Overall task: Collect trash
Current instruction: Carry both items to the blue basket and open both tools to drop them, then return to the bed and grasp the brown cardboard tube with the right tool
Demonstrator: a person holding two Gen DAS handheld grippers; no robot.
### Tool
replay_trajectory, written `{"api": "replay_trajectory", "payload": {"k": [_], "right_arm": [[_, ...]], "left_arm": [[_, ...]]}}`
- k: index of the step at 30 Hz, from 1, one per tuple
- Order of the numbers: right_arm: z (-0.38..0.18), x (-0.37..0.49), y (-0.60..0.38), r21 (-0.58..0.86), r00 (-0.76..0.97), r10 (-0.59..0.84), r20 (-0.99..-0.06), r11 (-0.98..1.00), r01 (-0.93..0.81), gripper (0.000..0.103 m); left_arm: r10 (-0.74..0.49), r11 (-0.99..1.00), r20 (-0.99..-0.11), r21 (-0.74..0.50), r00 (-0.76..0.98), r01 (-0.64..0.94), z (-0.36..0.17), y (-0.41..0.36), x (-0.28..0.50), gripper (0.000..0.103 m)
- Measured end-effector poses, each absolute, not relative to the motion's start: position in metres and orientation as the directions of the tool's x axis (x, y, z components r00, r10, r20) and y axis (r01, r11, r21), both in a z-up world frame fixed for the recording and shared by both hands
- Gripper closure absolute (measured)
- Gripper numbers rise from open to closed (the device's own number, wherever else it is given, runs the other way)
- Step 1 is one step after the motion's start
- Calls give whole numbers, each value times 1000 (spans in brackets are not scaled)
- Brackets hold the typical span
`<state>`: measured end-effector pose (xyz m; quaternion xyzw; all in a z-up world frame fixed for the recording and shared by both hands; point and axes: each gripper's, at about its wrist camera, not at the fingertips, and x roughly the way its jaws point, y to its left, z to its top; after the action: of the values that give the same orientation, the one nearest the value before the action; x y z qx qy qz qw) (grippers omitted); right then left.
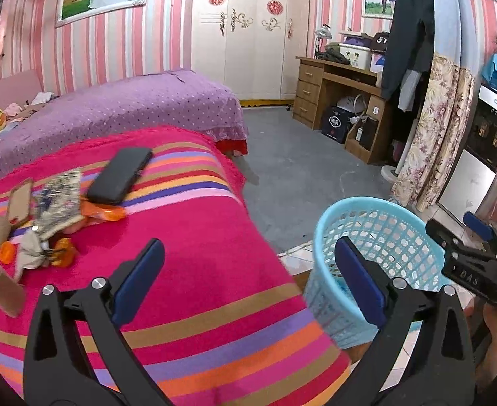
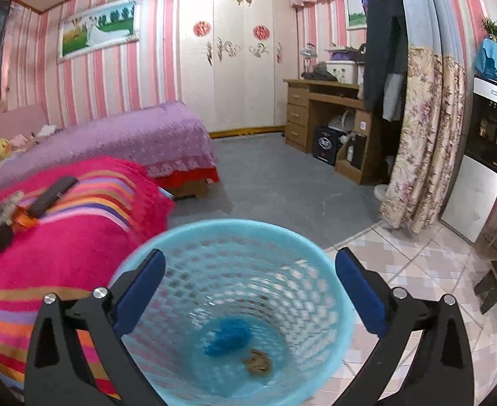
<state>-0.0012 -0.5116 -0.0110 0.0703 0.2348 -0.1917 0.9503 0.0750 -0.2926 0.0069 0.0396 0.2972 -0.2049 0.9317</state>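
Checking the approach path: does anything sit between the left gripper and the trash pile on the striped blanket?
Nothing visible does. The left gripper is open and empty, and only bare striped blanket lies between it and the trash pile.

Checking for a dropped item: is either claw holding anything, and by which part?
Nothing is held. The left claw and the right claw both stand open and empty; the right one is above the blue basket.

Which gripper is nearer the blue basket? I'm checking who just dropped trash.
Right. The right gripper hangs open above the blue basket; the left gripper is beside it, over the striped blanket.
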Motion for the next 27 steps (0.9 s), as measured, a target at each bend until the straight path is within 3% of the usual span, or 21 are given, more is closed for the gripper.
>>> {"api": "replay_trajectory", "payload": {"k": [8, 16, 27], "right_arm": [[16, 20, -424, 49, 878, -242, -414, 957, 287, 5], [19, 51, -335, 81, 895, -126, -427, 981, 177, 5], [-9, 74, -238, 73, 869, -23, -495, 995, 68, 5]], "left_arm": [[-280, 947, -535, -17, 798, 321, 29, -192, 69, 6], [-138, 985, -525, 14, 840, 171, 32, -71, 80, 6], [6, 1000, -614, 11, 789, 0, -16, 56, 105, 6]]}}
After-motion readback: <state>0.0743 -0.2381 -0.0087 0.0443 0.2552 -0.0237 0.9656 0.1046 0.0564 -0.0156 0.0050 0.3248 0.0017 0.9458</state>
